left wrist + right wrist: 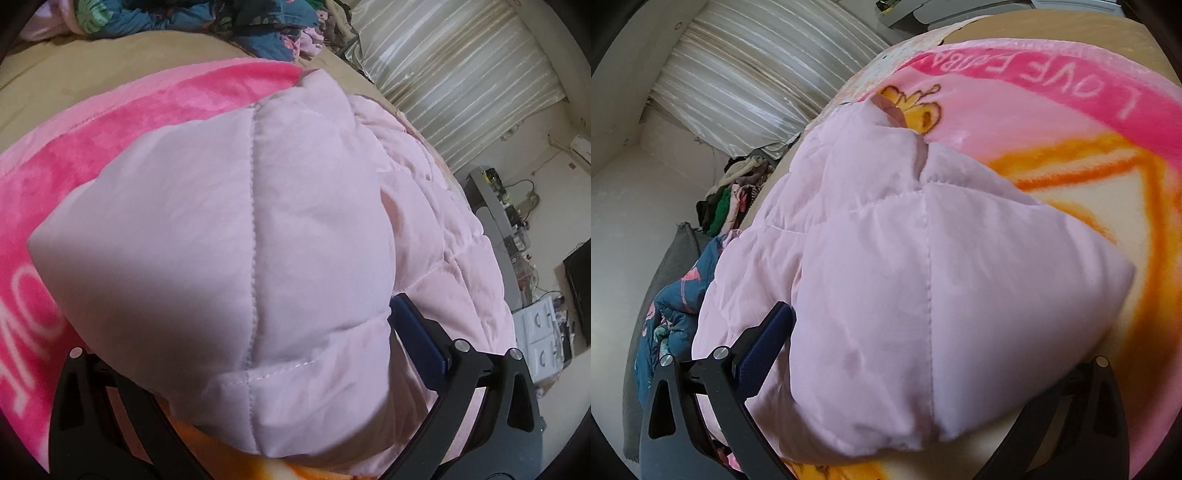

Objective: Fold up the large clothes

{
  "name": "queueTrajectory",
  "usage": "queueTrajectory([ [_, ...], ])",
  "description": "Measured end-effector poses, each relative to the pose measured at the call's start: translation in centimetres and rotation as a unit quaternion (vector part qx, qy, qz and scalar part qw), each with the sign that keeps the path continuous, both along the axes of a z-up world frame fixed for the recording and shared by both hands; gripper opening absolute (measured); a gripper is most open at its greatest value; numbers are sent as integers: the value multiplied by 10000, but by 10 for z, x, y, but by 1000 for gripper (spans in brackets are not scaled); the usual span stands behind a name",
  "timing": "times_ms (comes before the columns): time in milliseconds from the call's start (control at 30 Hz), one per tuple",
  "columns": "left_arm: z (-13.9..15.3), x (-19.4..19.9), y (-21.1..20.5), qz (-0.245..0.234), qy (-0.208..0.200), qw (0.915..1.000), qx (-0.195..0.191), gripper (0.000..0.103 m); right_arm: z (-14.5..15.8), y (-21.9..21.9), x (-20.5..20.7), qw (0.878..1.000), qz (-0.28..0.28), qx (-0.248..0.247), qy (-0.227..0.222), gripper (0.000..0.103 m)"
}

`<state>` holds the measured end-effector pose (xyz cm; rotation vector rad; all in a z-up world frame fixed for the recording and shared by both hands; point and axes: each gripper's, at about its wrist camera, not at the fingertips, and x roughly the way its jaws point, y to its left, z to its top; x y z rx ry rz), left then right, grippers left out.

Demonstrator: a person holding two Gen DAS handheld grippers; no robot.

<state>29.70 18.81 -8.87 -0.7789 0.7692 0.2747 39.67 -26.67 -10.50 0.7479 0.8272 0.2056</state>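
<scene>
Pink quilted jacket (229, 221) between both grippers' spread fingers, grip unclear, clothes pile (735, 199) right-view only

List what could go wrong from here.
1. The puffy jacket fills both grippers, left and right; its slick padded fabric may slip out mid-fold.
2. The blanket lies right under it and could get pinched or dragged along.
3. Trapped air may make the fold spring open.
</scene>
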Motion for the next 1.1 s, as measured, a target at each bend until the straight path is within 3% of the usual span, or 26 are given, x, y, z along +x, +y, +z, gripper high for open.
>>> queueTrajectory([
  [100, 11, -1, -6, -140, -26, 9995, 275, 80, 5, 0, 2, 9996, 239, -7, -148, 77],
  [167, 21, 0, -11, -277, -58, 9983, 508, 69, 15, 6, 0, 9982, 366, -303, -367, 57],
  [233, 31, 0, -15, -380, -106, 9970, 669, 53, 28, 13, -4, 9954, 499, -594, -566, 47],
  [367, 51, 0, -22, -683, -221, 9926, 980, 40, 48, 25, -5, 9873, 772, -1168, -751, 35],
  [633, 102, -21, -33, -1040, -547, 9792, 1654, 28, 105, 59, -34, 9591, 1253, -2060, -1482, 28],
  [867, 131, -59, -35, -1230, -795, 9733, 1770, 28, 146, 71, -86, 9388, 1554, -2386, -1937, 28],
  [1100, 135, -110, -42, -1351, -845, 9704, 1817, 28, 152, 66, -142, 9354, 1611, -2412, -2022, 28],
])
